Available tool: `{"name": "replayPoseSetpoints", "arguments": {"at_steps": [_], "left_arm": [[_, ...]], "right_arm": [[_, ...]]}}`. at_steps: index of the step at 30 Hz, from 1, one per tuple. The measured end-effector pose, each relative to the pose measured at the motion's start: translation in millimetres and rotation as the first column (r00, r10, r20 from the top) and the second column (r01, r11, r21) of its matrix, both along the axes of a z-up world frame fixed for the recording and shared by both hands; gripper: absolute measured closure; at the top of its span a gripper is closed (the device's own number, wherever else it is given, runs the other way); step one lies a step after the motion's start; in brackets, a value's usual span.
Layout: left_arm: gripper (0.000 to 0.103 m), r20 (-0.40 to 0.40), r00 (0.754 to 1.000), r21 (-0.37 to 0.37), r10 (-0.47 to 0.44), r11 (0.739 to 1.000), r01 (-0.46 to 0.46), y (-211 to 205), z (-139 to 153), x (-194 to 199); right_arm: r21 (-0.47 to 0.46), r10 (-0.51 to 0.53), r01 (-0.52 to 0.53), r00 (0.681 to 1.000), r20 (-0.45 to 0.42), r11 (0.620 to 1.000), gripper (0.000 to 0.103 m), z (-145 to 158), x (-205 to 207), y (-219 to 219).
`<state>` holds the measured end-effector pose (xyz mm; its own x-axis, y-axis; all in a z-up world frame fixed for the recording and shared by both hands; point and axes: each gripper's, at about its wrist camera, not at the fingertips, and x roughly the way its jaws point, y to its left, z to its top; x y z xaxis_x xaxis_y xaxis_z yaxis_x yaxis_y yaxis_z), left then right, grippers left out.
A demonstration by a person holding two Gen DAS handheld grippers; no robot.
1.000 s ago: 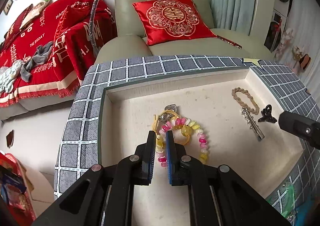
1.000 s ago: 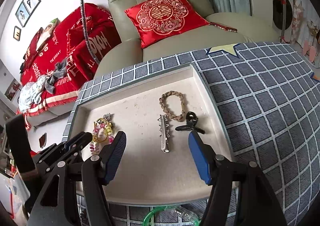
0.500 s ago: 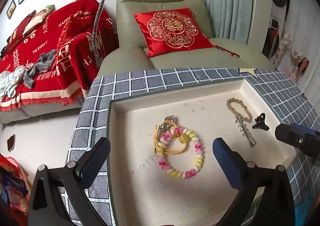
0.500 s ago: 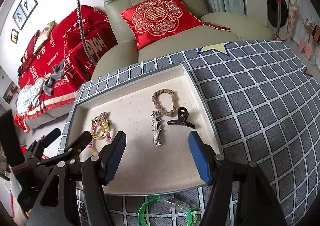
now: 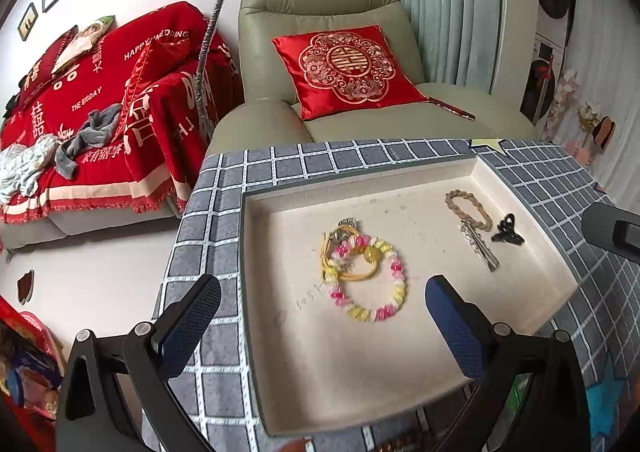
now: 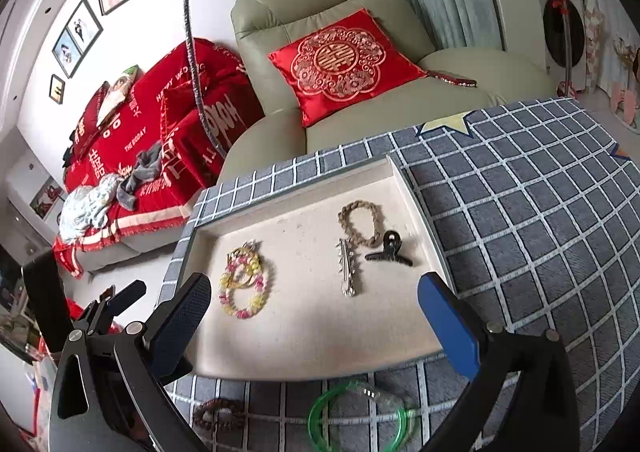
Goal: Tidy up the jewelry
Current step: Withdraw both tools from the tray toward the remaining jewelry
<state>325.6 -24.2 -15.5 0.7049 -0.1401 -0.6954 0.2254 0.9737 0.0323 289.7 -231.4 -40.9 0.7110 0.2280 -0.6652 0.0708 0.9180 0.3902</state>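
Note:
A cream tray (image 5: 360,380) sits on a grey checked cloth. In it lie a pink and yellow bead bracelet (image 5: 394,284) over a yellow cord with a charm, a braided tan bracelet (image 5: 468,203), a silver hair clip (image 5: 480,248) and a black claw clip (image 5: 507,230). My left gripper (image 5: 322,316) is open and empty above the tray's near part. My right gripper (image 6: 314,312) is open and empty over the tray (image 6: 320,328), near the bead bracelet (image 6: 244,282), silver clip (image 6: 347,266), braided bracelet (image 6: 360,221) and claw clip (image 6: 388,250).
A green bangle (image 6: 358,416) and a dark bead bracelet (image 6: 218,418) lie on the cloth (image 6: 540,219) in front of the tray. Behind stand a green armchair with a red cushion (image 5: 346,69) and a red-covered sofa (image 5: 80,103).
My left gripper opened, let go of the bead bracelet and drew back and up. The bracelet now lies spread in the tray. My right gripper drew back a little, still open.

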Motion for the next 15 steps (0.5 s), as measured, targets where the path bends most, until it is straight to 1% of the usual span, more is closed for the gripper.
{"name": "replayPoseSetpoints", "arguments": {"at_steps": [3,6,7,15], "left_arm": [[0.0,-0.006,1.0,-0.007,0.004,1.0,-0.004,8,1,-10],[0.0,-0.053,0.997,-0.043,-0.051,0.998,0.049,13,0,-20],[0.0,-0.058,0.997,-0.047,-0.06,0.997,0.057,16,-1,-26],[0.0,-0.059,0.995,-0.037,-0.074,0.997,0.072,21,-3,-63]], "right_arm": [[0.007,0.014,-0.014,1.0,-0.018,1.0,0.0,3,-8,0],[0.012,0.022,-0.022,0.999,-0.038,1.0,0.0,3,-18,0],[0.016,0.024,-0.023,0.999,-0.041,1.0,0.0,2,-21,0],[0.018,0.024,-0.023,0.997,-0.069,1.0,0.0,-3,-50,-4]]}}
